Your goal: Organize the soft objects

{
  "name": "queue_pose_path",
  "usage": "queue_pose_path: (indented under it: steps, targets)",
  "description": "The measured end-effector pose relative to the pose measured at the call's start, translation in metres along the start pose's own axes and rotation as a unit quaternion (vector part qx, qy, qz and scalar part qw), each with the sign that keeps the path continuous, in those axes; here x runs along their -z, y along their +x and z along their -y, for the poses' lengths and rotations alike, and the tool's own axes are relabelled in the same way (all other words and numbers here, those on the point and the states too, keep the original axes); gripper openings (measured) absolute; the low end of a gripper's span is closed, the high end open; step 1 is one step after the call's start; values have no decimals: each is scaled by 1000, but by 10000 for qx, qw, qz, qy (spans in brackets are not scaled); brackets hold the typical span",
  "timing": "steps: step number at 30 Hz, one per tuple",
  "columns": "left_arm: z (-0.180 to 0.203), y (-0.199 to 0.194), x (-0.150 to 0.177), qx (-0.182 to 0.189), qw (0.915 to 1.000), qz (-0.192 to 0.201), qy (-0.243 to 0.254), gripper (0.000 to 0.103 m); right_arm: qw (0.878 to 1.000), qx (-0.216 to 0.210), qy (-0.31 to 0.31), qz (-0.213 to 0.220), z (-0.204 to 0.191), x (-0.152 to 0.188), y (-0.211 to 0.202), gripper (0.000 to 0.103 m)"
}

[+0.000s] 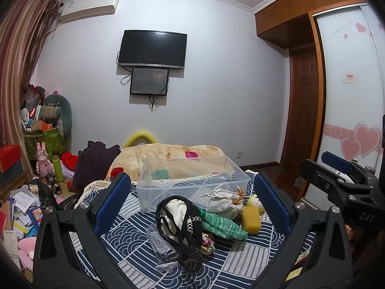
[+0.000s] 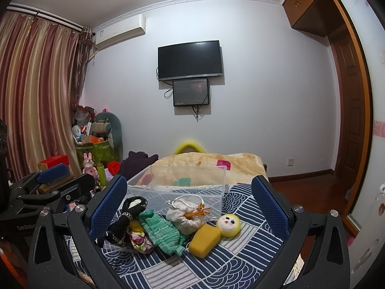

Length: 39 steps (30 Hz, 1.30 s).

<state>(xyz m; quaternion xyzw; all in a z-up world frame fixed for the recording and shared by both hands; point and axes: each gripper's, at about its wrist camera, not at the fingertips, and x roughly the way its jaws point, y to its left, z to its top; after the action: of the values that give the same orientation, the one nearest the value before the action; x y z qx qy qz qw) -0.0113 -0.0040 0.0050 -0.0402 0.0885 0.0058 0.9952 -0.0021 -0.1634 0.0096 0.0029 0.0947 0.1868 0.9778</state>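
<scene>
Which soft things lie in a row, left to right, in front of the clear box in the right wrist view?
Black lace garment → green knitted piece → white drawstring pouch → yellow doll.

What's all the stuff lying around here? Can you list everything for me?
Clear plastic bin: one, transparent, on the patterned bedspread, nothing inside that I can see.
Doll: one, yellow, in front of the bin.
Drawstring pouch: one, cream, beside the doll.
Knitted cloth: one, green, left of the pouch.
Black lace item: one, left of the green cloth.
Floral fabric: one, multicoloured, by the black item.
Blanket: one, beige, behind the bin.
Television: one, black, on the wall.
Left gripper: jaws wide apart.
Right gripper: jaws wide apart.
</scene>
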Motion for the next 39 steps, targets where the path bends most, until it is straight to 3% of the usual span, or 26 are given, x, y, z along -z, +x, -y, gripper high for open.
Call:
queue_pose_path:
  steps: [12, 17, 20, 22, 34, 39]
  targets:
    - [-1, 6, 3, 6, 9999, -109, -49, 103, 10000, 5, 2, -6, -1, 0, -1, 103]
    - [-7, 19, 9, -199, 9992, -321, -125, 103, 9999, -39, 39, -109, 4, 4, 4, 103]
    - [-15, 28, 15, -152, 9983, -487, -287, 100, 9995, -123, 121, -258, 10, 9, 12, 95]
    - [-17, 35, 19, -189, 9974, -629, -290, 86, 9989, -151, 134, -412, 12, 13, 19, 87]
    - [-26, 76, 56, 70, 9888, -1398, -515, 85, 9908, -129, 246, -1327, 25, 46, 56, 67]
    - [-30, 89, 68, 85, 9853, -1610, -561, 72, 9859, -108, 341, -1636, 30, 57, 65, 63]
